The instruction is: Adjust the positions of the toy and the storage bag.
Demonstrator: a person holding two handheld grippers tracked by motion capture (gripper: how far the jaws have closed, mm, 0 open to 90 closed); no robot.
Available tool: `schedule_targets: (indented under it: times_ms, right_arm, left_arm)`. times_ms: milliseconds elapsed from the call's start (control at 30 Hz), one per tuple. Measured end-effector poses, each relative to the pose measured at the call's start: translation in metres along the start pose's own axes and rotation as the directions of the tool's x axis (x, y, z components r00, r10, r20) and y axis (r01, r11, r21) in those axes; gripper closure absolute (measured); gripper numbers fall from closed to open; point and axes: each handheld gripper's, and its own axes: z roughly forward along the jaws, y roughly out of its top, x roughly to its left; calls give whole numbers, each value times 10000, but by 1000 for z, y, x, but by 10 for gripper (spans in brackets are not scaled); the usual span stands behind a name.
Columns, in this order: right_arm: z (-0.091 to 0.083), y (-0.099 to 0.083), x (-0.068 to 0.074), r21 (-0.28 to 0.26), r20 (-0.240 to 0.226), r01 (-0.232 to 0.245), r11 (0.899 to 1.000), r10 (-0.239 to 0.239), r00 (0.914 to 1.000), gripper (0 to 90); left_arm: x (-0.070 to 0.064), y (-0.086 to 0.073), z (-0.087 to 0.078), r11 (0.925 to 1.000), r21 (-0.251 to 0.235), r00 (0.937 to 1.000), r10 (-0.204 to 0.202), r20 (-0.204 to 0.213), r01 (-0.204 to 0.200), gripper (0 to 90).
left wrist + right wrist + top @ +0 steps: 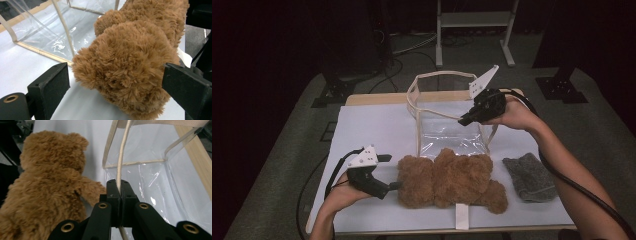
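Note:
A brown teddy bear [447, 180] lies on the white table cover, just in front of a clear plastic bag [447, 125] with beige trim. My left gripper [389, 172] is open at the bear's left end. In the left gripper view its jaws stand on either side of the bear's furry head [130, 62], with the bag [50, 32] behind. My right gripper [463, 120] is held above the bag's front. It is shut on the bag's beige strap [122, 152], which runs up from between the jaws of the right gripper [120, 192]. The bear [47, 192] lies to the left of them.
A grey woolly cloth [529, 176] lies to the right of the bear. A white strip [461, 216] hangs over the table's front edge. A metal stand [474, 20] and cables are on the floor behind the table.

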Motion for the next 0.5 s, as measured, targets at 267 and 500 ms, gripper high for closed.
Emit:
schedule_targets:
  times_ms: [267, 500]
  right_arm:
    - [1, -3, 13, 26, -185, 223, 9997, -222, 9996, 869]
    - [1, -3, 15, -27, -247, 263, 9997, -263, 9993, 869]
  left_arm:
    - [-1, 1, 0, 10000, -1, 10000, 76, 5, -76, 64]
    - [0, 0, 0, 10000, -16, 10000, 29, -1, -29, 64]
